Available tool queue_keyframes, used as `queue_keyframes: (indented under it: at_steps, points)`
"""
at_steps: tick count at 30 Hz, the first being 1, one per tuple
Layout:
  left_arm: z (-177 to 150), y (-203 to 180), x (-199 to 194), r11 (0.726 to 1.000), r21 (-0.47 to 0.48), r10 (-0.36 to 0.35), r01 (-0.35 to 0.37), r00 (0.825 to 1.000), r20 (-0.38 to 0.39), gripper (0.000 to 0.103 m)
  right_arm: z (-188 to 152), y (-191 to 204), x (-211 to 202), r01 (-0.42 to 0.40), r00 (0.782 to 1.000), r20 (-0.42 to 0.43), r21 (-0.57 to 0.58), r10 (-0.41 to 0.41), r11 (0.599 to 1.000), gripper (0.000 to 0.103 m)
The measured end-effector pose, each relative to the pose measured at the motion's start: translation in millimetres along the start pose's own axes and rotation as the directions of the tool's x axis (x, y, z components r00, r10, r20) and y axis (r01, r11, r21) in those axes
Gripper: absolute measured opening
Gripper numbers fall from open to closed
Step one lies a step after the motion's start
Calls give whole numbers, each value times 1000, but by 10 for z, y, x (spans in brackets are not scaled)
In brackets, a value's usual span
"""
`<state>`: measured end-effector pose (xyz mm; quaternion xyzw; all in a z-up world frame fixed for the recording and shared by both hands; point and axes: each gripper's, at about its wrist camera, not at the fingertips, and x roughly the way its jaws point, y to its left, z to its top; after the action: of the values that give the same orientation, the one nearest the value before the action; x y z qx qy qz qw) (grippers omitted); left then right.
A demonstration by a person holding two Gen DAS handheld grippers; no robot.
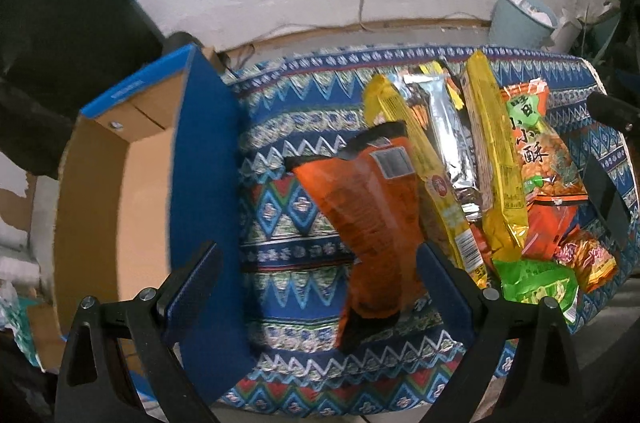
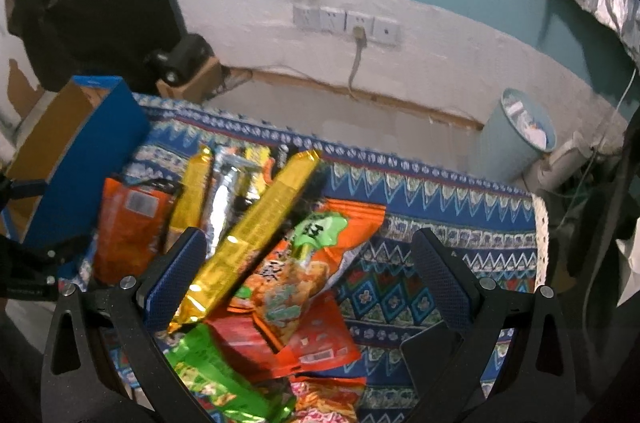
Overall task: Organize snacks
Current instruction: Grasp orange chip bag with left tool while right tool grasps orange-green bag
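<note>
The box, blue outside and bare cardboard inside, stood open on the patterned cloth, and everything else is placed from it. Just beside its blue wall lay the orange bag, the nearest snack to the box, with its long axis running away from the camera and roughly parallel to that wall. Farther from the box, the rest of the pile fanned out: a yellow pack, a silver bar, a second yellow pack, then a printed pouch and a green packet well apart from the box. The left gripper hung above the near end of the orange bag, jaws spread wide and empty, one finger over the box wall and the other at the bag's far side, so the bag lay between them and along the line of the fingers. The right gripper hovered over the far part of the pile, also wide and empty, tilted down, with the yellow pack slanting across its gap. The left was clearly nearer the box, and I judged the orange bag its likely pick, needing only a short sideways carry into the box.
</note>
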<state>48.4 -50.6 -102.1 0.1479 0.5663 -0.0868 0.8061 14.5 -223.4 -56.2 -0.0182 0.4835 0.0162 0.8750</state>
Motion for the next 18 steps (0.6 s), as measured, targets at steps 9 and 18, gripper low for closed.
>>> queue_keyframes:
  at_steps: [9, 18]
  points:
    - [66, -87, 322, 999, -21, -29, 27, 997, -74, 98, -196, -233, 512, -18, 986, -162, 121, 37, 993, 100]
    - [118, -234, 589, 999, 6, -35, 37, 990, -134, 98, -311, -151, 892, -37, 966, -249, 126, 67, 991, 99]
